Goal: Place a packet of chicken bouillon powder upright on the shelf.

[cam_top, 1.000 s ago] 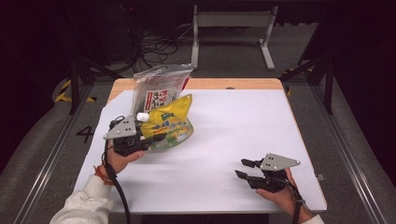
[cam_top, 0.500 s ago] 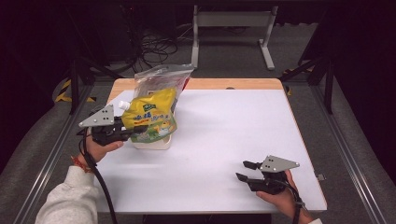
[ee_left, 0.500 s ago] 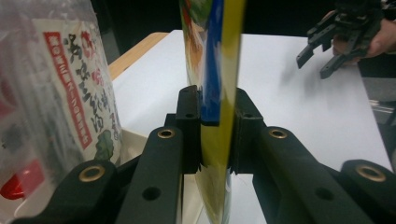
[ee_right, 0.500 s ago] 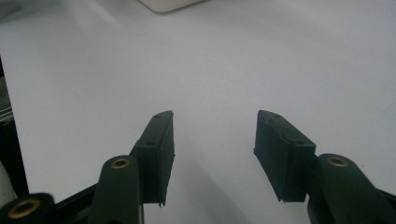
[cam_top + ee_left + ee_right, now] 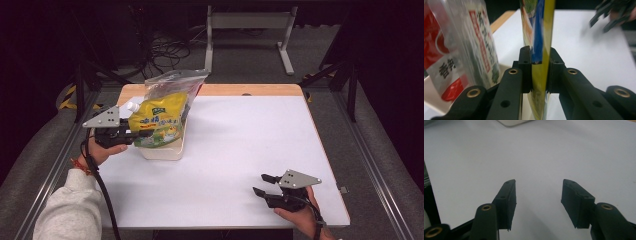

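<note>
Both tools | left (image 5: 142,135) clamps yellow pouch (image 5: 157,125), carried leftward | right (image 5: 264,184) opening, empty

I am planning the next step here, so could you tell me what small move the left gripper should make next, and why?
Probably lower the yellow spout pouch into the cream tray. The left gripper is clamped on its edge and holds it above that tray, beside the clear bag; the right gripper is open, apart.

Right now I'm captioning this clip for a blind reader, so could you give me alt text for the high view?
The left gripper clamps a yellow spouted pouch upright beside a clear plastic bag at the white table's far left. The right gripper rests open near the front right edge, holding nothing.
</note>
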Tool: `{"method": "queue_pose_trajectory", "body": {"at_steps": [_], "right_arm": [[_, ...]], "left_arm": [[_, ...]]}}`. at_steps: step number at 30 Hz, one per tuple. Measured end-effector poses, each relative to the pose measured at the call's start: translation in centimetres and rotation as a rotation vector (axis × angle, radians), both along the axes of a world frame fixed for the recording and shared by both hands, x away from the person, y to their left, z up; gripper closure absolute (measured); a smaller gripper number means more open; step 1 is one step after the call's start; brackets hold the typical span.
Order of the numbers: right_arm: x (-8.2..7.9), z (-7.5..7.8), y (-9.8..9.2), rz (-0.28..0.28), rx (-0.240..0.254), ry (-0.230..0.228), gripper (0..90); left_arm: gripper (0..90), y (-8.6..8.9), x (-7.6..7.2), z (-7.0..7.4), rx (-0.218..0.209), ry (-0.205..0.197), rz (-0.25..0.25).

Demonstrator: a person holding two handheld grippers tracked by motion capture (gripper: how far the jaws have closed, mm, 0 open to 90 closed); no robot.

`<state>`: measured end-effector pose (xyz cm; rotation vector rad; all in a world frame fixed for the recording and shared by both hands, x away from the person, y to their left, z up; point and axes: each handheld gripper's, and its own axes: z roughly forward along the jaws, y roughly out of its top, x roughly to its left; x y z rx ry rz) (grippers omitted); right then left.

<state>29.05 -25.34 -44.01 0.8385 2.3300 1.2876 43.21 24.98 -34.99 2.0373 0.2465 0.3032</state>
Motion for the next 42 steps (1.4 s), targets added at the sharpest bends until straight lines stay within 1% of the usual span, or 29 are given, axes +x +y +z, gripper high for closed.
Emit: {"method": "queue_pose_trajectory", "body": {"at_steps": [1, 2, 4, 7, 8, 10, 12, 15, 17, 19, 21, 22, 24, 25, 26, 27, 28, 29, 32, 34, 36, 38, 39, 40, 42], "right_arm": [[0.0, -0.1, 0.1, 0.002, -0.003, 0.005, 44.3], [0.0, -0.2, 0.1, 0.002, -0.008, 0.008, 44.3], [0.0, -0.3, 0.2, 0.0, -0.012, 0.009, 44.0], [-0.1, -0.2, 0.0, -0.008, -0.002, 0.009, 43.7], [-0.1, -0.2, 0.0, -0.008, 0.002, 0.01, 43.5], [-0.1, -0.2, -0.1, -0.012, -0.001, 0.011, 43.2], [-0.1, -0.3, -0.1, -0.013, -0.003, 0.012, 43.1], [-0.2, -0.3, -0.1, -0.014, -0.006, 0.007, 43.0], [-0.2, -0.3, 0.0, -0.009, -0.012, 0.003, 42.9], [-0.2, -0.2, 0.1, -0.005, -0.017, 0.0, 42.9], [-0.3, -0.1, 0.1, 0.0, -0.016, -0.007, 42.9], [-0.2, 0.0, 0.1, 0.002, -0.015, -0.009, 42.8], [-0.2, 0.0, 0.1, 0.003, -0.015, -0.011, 42.8], [-0.2, 0.1, 0.1, 0.005, -0.015, -0.011, 42.8], [-0.1, 0.1, 0.1, 0.007, -0.014, -0.01, 42.5], [-0.1, 0.1, 0.1, 0.007, -0.014, -0.01, 42.5], [-0.1, 0.1, 0.2, 0.007, -0.013, -0.009, 42.5], [0.0, 0.1, 0.2, 0.01, -0.013, -0.012, 42.6], [0.1, 0.2, 0.3, 0.018, -0.012, -0.015, 42.4], [0.1, 0.3, 0.4, 0.02, -0.012, -0.015, 42.4], [0.3, 0.3, 0.5, 0.022, -0.012, -0.016, 42.3], [0.4, 0.4, 0.6, 0.026, -0.012, -0.018, 42.1], [0.4, 0.4, 0.6, 0.028, -0.013, -0.02, 42.1], [0.5, 0.4, 0.7, 0.033, -0.011, -0.021, 42.1], [0.5, 0.4, 0.8, 0.036, -0.012, -0.021, 42.0]], "left_arm": [[78.2, 0.0, 0.4, -0.3, -0.001, 0.016, -0.008], [78.2, 0.0, 0.7, -0.7, -0.015, 0.032, -0.018], [78.2, 0.0, 1.0, -1.3, -0.027, 0.038, -0.017], [78.2, -0.3, 1.3, -2.2, -0.011, 0.059, -0.015], [78.2, -0.3, 1.5, -2.6, -0.017, 0.065, -0.013], [78.2, -0.1, 1.7, -3.4, -0.046, 0.079, -0.011], [78.2, 0.2, 1.8, -3.7, -0.059, 0.084, -0.005], [78.1, 0.3, 1.7, -3.9, -0.061, 0.08, 0.009], [78.1, 0.1, 1.5, -4.0, -0.041, 0.079, 0.018], [78.1, -0.1, 1.5, -4.2, -0.037, 0.077, 0.027], [78.1, 0.1, 1.5, -4.4, -0.046, 0.082, 0.039], [78.2, 0.1, 1.4, -4.5, -0.044, 0.088, 0.046], [78.3, 0.1, 1.4, -4.8, -0.028, 0.09, 0.058], [78.3, -0.1, 1.3, -5.1, 0.002, 0.095, 0.064], [78.2, -0.3, 1.3, -5.4, 0.012, 0.092, 0.07], [78.2, -0.3, 1.3, -5.4, 0.012, 0.092, 0.07], [78.2, -0.2, 1.3, -5.5, -0.005, 0.096, 0.075], [78.2, 0.0, 1.3, -5.7, -0.022, 0.107, 0.081], [78.2, 0.1, 1.2, -5.9, -0.026, 0.112, 0.094], [78.1, 0.1, 1.1, -5.9, -0.018, 0.105, 0.105], [77.9, 0.0, 0.9, -6.0, -0.02, 0.099, 0.112], [77.2, 0.1, 0.8, -6.1, -0.026, 0.094, 0.128], [76.6, 0.1, 0.6, -6.2, -0.037, 0.089, 0.139], [74.6, 0.1, 0.3, -6.4, -0.047, 0.076, 0.165], [73.2, 0.1, 0.2, -6.4, -0.051, 0.073, 0.174]]}}
